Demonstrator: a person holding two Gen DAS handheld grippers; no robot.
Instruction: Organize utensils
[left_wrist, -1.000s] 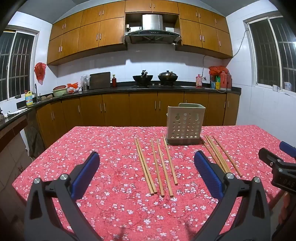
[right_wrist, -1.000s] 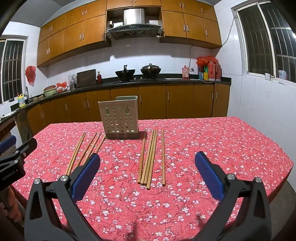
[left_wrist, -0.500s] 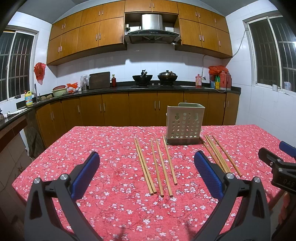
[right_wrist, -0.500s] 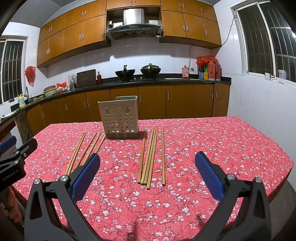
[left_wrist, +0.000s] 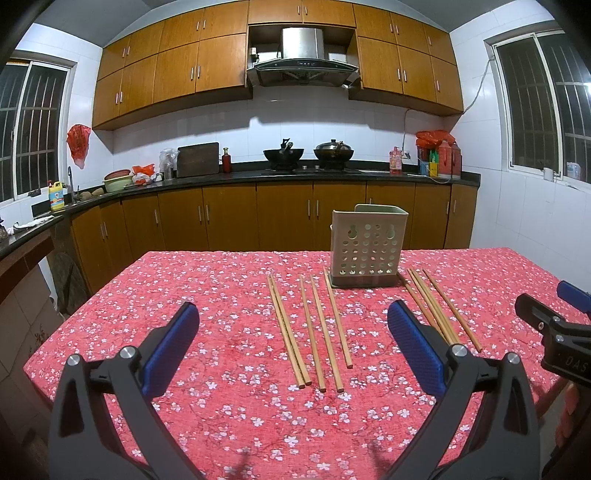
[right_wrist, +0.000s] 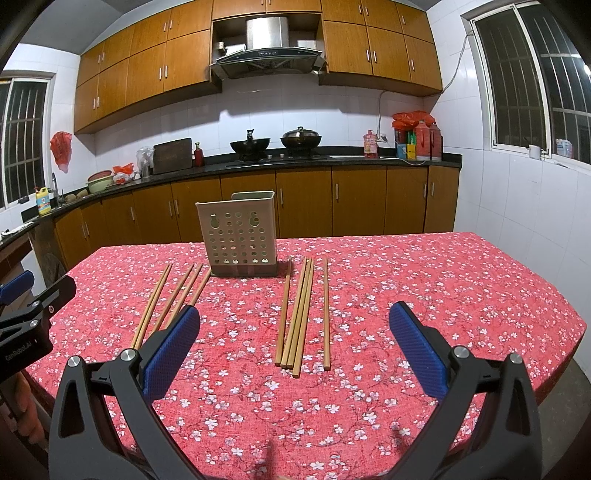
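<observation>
A beige perforated utensil holder (left_wrist: 367, 251) stands upright on the red floral tablecloth (left_wrist: 229, 398); it also shows in the right wrist view (right_wrist: 240, 240). Several wooden chopsticks lie flat in two groups. The left group (left_wrist: 314, 328) lies just ahead of my left gripper (left_wrist: 293, 314), which is open and empty above the cloth. The right group (right_wrist: 299, 314) lies ahead of my right gripper (right_wrist: 294, 315), also open and empty. The right group also shows in the left wrist view (left_wrist: 439, 306), and the left group in the right wrist view (right_wrist: 173, 295).
The table's near edge (right_wrist: 561, 354) drops off at the right. The other gripper shows at the frame edge in each view (left_wrist: 554, 332) (right_wrist: 26, 317). Kitchen counters with woks (left_wrist: 284, 155) and bottles run along the back wall.
The left gripper has drifted slightly forward; the holder and chopsticks sit marginally higher in its view. The right view is unchanged.
</observation>
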